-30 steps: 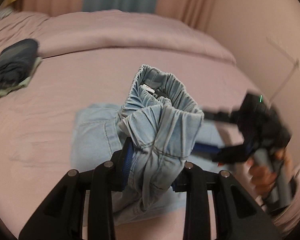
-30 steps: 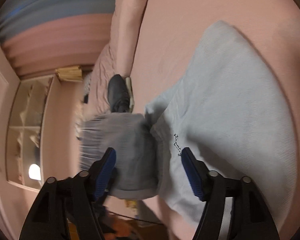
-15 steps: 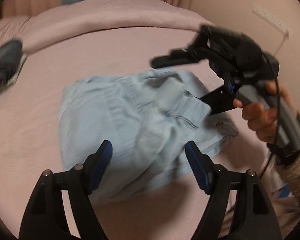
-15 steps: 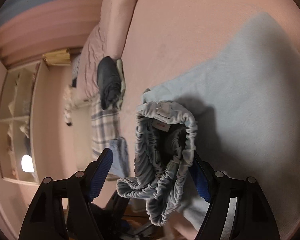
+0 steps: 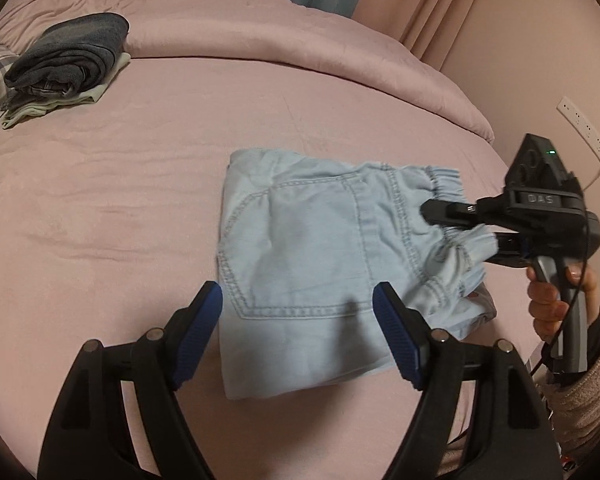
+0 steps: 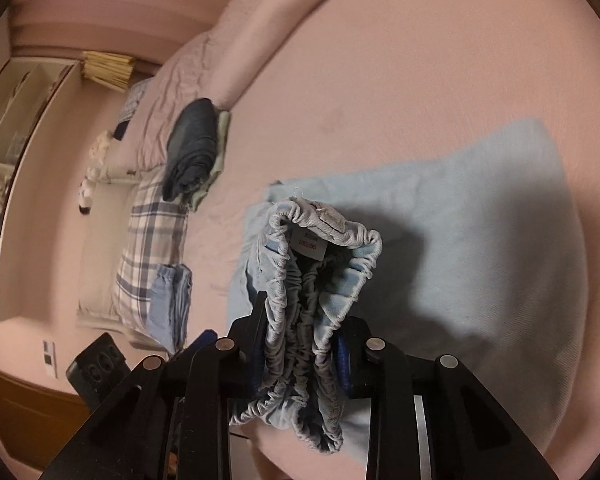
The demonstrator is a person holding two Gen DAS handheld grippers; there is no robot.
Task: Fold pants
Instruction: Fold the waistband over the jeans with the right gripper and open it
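Observation:
Light blue denim pants [image 5: 312, 264] lie folded on the pink bed, back pocket up. My left gripper [image 5: 298, 320] is open and empty, hovering over the near edge of the pants. My right gripper [image 5: 460, 228] comes in from the right and is shut on the gathered elastic waistband [image 5: 464, 252]. In the right wrist view the bunched waistband [image 6: 312, 300] with its white label sits clamped in my right gripper [image 6: 302, 344], and the rest of the pants [image 6: 480, 240] spreads beyond it.
A stack of folded dark clothes [image 5: 68, 56] lies at the far left of the bed, also in the right wrist view [image 6: 194, 148]. A plaid pillow [image 6: 152, 248] and rolled pink duvet [image 5: 280, 28] border the bed. A wall [image 5: 540, 60] stands to the right.
My left gripper let go of the waistband, opened and drew back. My right gripper closed on the waistband. The pants settled flat on the bed.

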